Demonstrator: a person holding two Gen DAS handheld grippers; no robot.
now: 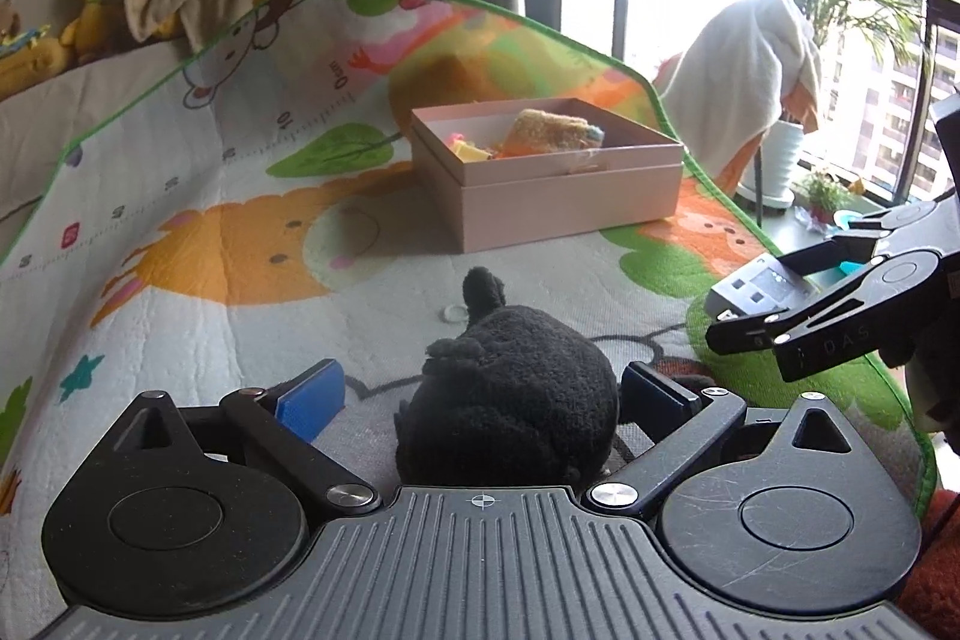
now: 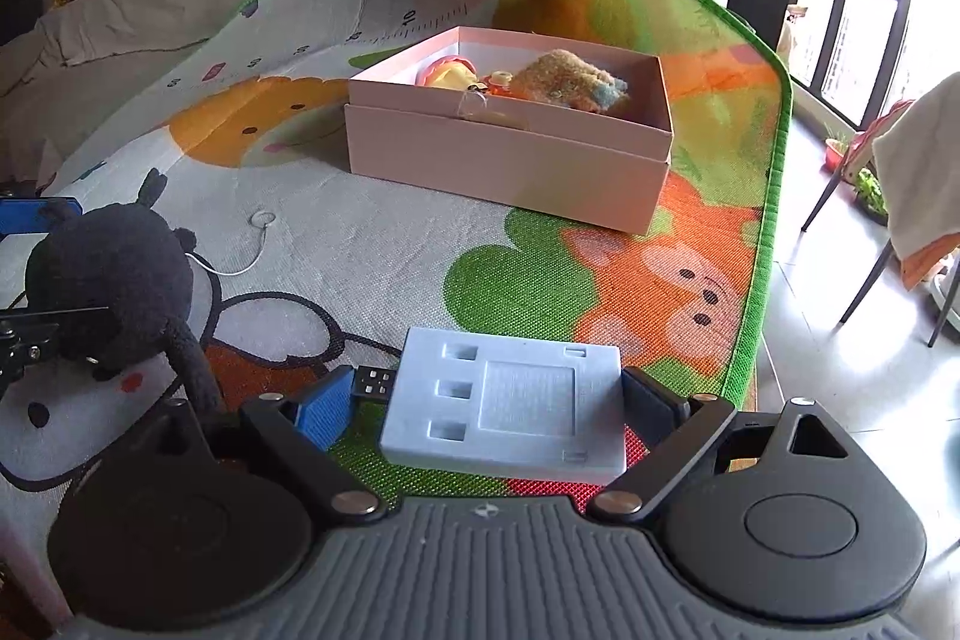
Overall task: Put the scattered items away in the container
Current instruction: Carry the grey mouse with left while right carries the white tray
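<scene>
On the play mat: everything sits on a cartoon-print mat (image 2: 372, 244) with a green border.
Box: pink box (image 2: 510, 160) toward the mat's far right corner, lid off, already has a tan plush (image 2: 564, 82) and some yellow bits in it.
Left tool (image 1: 480, 400): spread wide around a black plush toy (image 1: 510, 412); right pad looks to be touching it, left pad clear of it, so not gripping.
Right tool (image 2: 486, 406): open around a pale blue plastic block (image 2: 510, 406) with a USB plug, near the mat's right edge; both pads roughly at its sides, can't tell if it's pinched.
Extra: small white ring (image 2: 262, 218) on a cord lies on the mat beside the black toy.
</scene>
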